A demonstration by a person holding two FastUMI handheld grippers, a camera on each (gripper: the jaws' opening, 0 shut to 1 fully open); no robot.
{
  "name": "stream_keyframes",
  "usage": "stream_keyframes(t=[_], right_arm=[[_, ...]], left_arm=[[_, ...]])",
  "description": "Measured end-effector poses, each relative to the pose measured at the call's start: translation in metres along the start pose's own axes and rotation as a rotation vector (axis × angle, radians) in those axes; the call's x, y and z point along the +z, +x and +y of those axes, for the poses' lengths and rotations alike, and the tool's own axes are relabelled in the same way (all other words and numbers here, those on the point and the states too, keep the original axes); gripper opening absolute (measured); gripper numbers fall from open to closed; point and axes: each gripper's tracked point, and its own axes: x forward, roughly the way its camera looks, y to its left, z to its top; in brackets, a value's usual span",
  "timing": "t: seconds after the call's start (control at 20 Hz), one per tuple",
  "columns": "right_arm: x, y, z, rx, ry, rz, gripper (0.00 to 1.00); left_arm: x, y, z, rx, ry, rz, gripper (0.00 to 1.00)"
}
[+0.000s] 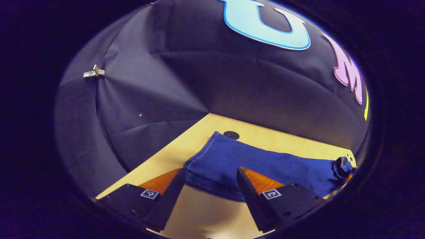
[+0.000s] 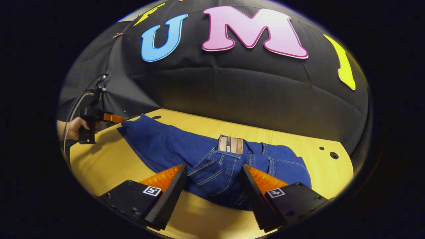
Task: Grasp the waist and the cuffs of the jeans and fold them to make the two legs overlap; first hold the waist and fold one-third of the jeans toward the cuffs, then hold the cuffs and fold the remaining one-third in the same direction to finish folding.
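Blue jeans lie flat along the wooden table, waist toward the right gripper view's camera, with a brown leather patch on the waistband. My right gripper is open, its fingers either side of the waist and hip pocket. In the left gripper view the cuff end of the jeans lies just ahead of my left gripper, which is open with the cuffs between and beyond its fingertips. The left gripper also appears far off at the left in the right gripper view, held by a hand.
The table runs up to the black cloth wall on its far side. A dark round hole sits in the tabletop behind the cuffs; two small holes lie right of the waist. A cable hangs from the far gripper.
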Motion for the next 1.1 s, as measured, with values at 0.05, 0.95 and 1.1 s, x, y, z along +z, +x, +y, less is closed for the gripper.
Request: stream_keyframes(t=[0.05,0.95,1.1], right_arm=[[0.003,-0.006,-0.004,-0.016,0.014,-0.01,0.98],[-0.029,-0.043,-0.057,-0.112,0.163,0.078,0.98],[-0.018,-0.05,-0.073,-0.132,0.179,0.058,0.99]], left_arm=[[-0.003,0.012,0.01,0.02,0.001,0.02,0.96],[-0.009,0.032,-0.028,-0.115,-0.042,0.165,0.22],[-0.003,0.021,-0.043,-0.149,-0.085,0.162,0.08]])
